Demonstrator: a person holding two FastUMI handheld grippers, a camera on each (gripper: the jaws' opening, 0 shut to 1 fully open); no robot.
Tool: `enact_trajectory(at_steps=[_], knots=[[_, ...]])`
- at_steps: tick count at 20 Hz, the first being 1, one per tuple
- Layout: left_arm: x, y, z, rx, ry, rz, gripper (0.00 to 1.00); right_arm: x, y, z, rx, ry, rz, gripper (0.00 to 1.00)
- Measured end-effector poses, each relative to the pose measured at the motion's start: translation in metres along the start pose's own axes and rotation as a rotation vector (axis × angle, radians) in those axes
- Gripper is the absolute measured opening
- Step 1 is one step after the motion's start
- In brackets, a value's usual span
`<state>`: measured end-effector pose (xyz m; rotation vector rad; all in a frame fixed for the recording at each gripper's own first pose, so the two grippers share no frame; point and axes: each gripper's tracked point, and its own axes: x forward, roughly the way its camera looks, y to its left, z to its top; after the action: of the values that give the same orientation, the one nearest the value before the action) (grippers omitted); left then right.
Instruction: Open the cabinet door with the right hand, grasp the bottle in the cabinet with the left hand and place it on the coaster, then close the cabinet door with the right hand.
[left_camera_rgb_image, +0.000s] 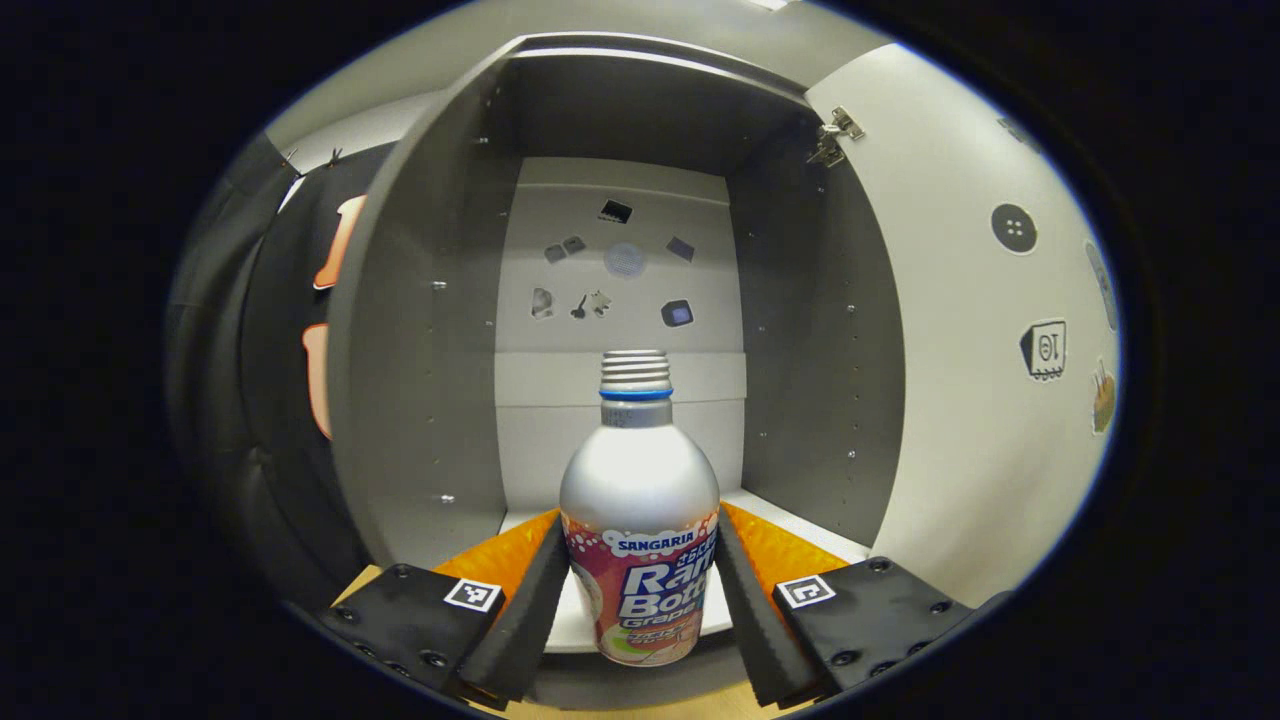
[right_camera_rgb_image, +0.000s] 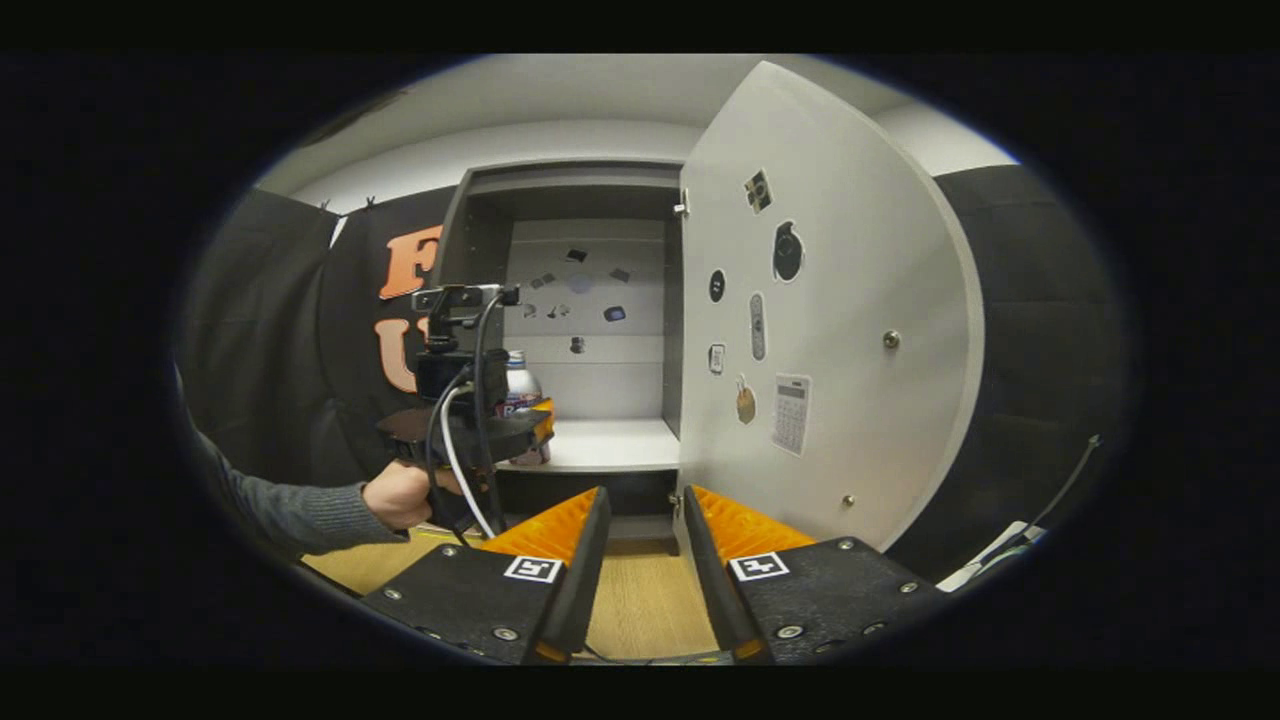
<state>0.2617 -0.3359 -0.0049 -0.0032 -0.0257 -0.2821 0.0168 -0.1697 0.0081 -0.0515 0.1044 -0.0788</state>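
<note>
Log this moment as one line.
door open | left gripper shut on bottle in cabinet | right gripper open

Small dark stickers are scattered across the pale back panel, among them a round perforated disc. Further stickers are present, including a black button shape and a calculator picture. A wooden desk lies in front, and a white cable rests at its right edge against the black cloth wall.
</note>
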Motion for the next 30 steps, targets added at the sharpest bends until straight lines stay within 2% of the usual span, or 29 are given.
enact_trajectory(at_steps=[6, 13, 17, 21, 27, 30], knots=[[-0.099, 0.025, -0.067, 0.051, 0.088, 0.052, 0.84, -0.036, 0.013, -0.020, 0.026, 0.032, 0.061, 0.47], [-0.179, 0.065, -0.195, 0.102, 0.255, 0.124, 0.85, -0.058, 0.030, -0.067, 0.073, 0.131, 0.113, 0.47], [-0.202, 0.077, -0.256, 0.110, 0.322, 0.145, 0.86, -0.062, 0.038, -0.091, 0.096, 0.206, 0.139, 0.47], [-0.223, 0.090, -0.301, 0.116, 0.375, 0.171, 0.85, -0.055, 0.033, -0.105, 0.116, 0.250, 0.128, 0.48], [-0.233, 0.107, -0.340, 0.095, 0.407, 0.211, 0.86, -0.051, 0.043, -0.127, 0.104, 0.319, 0.149, 0.48], [-0.237, 0.109, -0.341, 0.061, 0.384, 0.214, 0.86, -0.051, 0.053, -0.133, 0.087, 0.341, 0.173, 0.48]])
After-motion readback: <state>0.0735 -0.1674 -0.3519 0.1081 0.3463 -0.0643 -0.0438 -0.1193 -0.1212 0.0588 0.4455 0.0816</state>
